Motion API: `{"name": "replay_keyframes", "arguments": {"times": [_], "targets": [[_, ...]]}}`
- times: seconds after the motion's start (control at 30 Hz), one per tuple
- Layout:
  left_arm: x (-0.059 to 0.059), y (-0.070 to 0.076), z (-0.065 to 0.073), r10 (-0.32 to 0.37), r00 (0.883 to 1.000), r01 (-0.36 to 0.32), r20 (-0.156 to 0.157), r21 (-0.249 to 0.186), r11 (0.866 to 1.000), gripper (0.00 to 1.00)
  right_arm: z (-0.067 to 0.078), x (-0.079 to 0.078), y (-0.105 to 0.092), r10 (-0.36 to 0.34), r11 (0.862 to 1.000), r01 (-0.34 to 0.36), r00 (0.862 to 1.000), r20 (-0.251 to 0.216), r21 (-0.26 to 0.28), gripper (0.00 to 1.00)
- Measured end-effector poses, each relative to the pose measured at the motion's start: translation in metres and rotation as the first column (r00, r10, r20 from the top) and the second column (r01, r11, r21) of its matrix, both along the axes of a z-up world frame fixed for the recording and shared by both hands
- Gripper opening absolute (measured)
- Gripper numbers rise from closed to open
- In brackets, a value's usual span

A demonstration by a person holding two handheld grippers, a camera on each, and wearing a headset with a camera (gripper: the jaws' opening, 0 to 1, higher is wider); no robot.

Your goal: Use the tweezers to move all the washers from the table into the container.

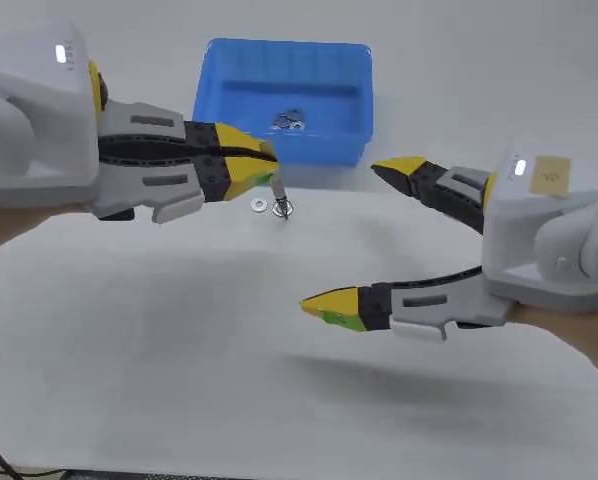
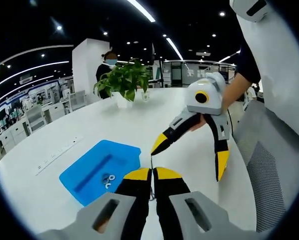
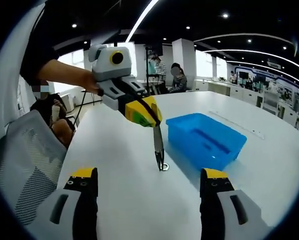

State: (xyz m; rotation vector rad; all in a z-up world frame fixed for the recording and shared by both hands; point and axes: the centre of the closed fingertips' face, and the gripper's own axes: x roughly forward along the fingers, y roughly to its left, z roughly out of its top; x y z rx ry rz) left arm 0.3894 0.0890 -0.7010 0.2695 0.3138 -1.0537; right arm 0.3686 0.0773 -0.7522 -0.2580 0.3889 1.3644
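My left gripper (image 1: 267, 165) squeezes the tweezers (image 1: 281, 198); my right gripper (image 1: 339, 235) is open. I should pinch the washer (image 3: 163, 167) softly, then lift slowly.

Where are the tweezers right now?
In the head view, the left gripper holds the tweezers, tips down at a washer just before the blue container.

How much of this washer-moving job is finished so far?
Done: a few small metal washers lie in the blue plastic container. In hand: the left tool grips metal tweezers, tips at one washer on the white table. Left: that one and a second washer beside it.
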Motion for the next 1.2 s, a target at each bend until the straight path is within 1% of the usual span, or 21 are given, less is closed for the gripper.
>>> {"name": "replay_keyframes", "arguments": {"times": [0.07,0.17,0.2,0.23,0.3,0.4,0.47,0.5,0.57,0.63,0.7,0.77,0.83,0.87,0.97,1.0,1.1,1.2], "targets": [[0.0,0.0,-0.001,-0.002,1.0,0.002,-0.001,0.003,1.0,0.05,0.001,0.002,0.008,0.033,0.999,-0.033,0.999,0.016,-0.004,0.81],[-0.002,-0.001,-0.001,-0.007,1.0,0.007,-0.004,0.005,1.0,0.05,0.001,0.007,0.016,0.051,0.999,-0.051,0.999,0.007,0.003,0.74],[-0.002,-0.001,-0.002,-0.011,1.0,0.011,-0.004,0.008,1.0,0.05,0.001,0.006,0.02,0.059,0.998,-0.058,0.998,-0.035,0.026,0.71],[-0.002,0.0,-0.002,-0.013,1.0,0.013,-0.002,0.013,1.0,0.05,0.0,0.006,0.023,0.066,0.997,-0.063,0.995,-0.071,0.036,0.67],[-0.004,0.0,-0.002,-0.02,1.0,0.02,-0.007,0.017,1.0,0.05,-0.003,0.013,0.026,0.073,0.997,-0.071,0.995,-0.071,0.033,0.59],[-0.004,0.0,-0.003,-0.024,1.0,0.025,-0.009,0.026,0.999,0.05,-0.01,0.018,0.029,0.096,0.995,-0.095,0.992,-0.077,0.007,0.51],[-0.004,0.002,-0.003,-0.026,1.0,0.026,-0.009,0.03,0.999,0.05,-0.01,0.017,0.032,0.131,0.991,-0.13,0.987,-0.095,0.011,0.47],[-0.003,0.002,-0.003,-0.023,1.0,0.023,-0.011,0.028,0.999,0.05,-0.009,0.012,0.035,0.167,0.986,-0.165,0.978,-0.122,0.027,0.46],[-0.001,0.003,-0.004,-0.018,1.0,0.018,-0.011,0.027,0.999,0.05,-0.009,0.012,0.039,0.188,0.982,-0.187,0.975,-0.115,0.024,0.43],[-0.001,0.003,-0.003,-0.018,1.0,0.018,-0.012,0.028,0.999,0.05,-0.012,0.01,0.04,0.217,0.976,-0.218,0.97,-0.108,0.006,0.35],[-0.001,0.002,-0.004,-0.026,1.0,0.027,-0.014,0.027,0.999,0.05,-0.014,0.01,0.042,0.247,0.969,-0.249,0.965,-0.084,-0.011,0.31],[-0.002,0.0,-0.004,-0.033,0.999,0.033,-0.012,0.03,0.999,0.05,-0.013,0.009,0.043,0.264,0.964,-0.266,0.961,-0.088,-0.01,0.3],[-0.002,-0.001,-0.004,-0.039,0.999,0.039,-0.011,0.031,0.999,0.05,-0.012,0.008,0.044,0.276,0.96,-0.278,0.958,-0.077,-0.012,0.27],[-0.002,-0.002,-0.004,-0.041,0.999,0.042,-0.012,0.03,0.999,0.05,-0.012,0.008,0.044,0.293,0.956,-0.294,0.954,-0.065,-0.015,0.25],[-0.004,-0.005,-0.004,-0.052,0.999,0.052,-0.013,0.029,0.998,0.05,-0.014,0.009,0.043,0.317,0.947,-0.318,0.948,-0.034,-0.04,0.21],[-0.005,-0.006,-0.004,-0.06,0.998,0.06,-0.014,0.028,0.998,0.05,-0.015,0.01,0.042,0.338,0.939,-0.338,0.941,-0.012,-0.057,0.2],[-0.006,-0.006,-0.005,-0.074,0.997,0.075,-0.02,0.031,0.997,0.05,-0.015,0.009,0.042,0.365,0.929,-0.363,0.931,0.009,-0.073,0.18],[-0.008,-0.006,-0.006,-0.089,0.996,0.09,-0.022,0.039,0.995,0.05,-0.015,0.012,0.043,0.376,0.924,-0.373,0.927,0.02,-0.085,0.12]]}}
